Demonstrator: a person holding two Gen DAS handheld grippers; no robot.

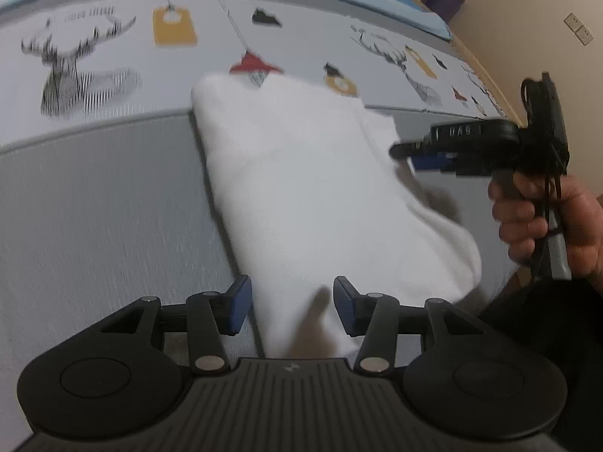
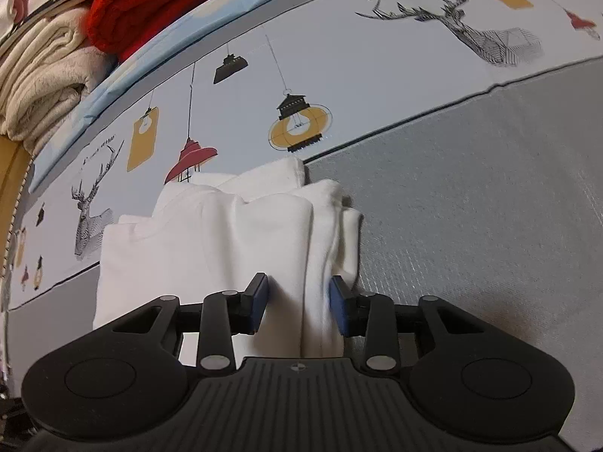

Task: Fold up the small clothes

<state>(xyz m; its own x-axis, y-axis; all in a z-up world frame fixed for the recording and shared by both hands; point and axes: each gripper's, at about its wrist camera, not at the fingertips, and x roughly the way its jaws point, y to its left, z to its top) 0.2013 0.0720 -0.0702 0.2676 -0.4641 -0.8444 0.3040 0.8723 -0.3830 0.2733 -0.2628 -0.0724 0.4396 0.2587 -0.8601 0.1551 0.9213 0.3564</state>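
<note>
We see the left gripper [image 1: 292, 307] about half open above the near edge of the white garment [image 1: 301, 173]; its blue pads [image 1: 239, 303] do not press the cloth. The right gripper [image 2: 299, 303] stands part open astride a raised fold of the garment [image 2: 226, 233]; grip uncertain. The garment is soft and folded, mid-frame on a grey ribbed mat [image 2: 471, 207] beside the deer-print sheet [image 2: 339, 56].

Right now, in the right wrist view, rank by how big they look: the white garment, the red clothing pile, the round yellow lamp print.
1. white garment, though it is nearest the camera
2. red clothing pile
3. round yellow lamp print
</note>
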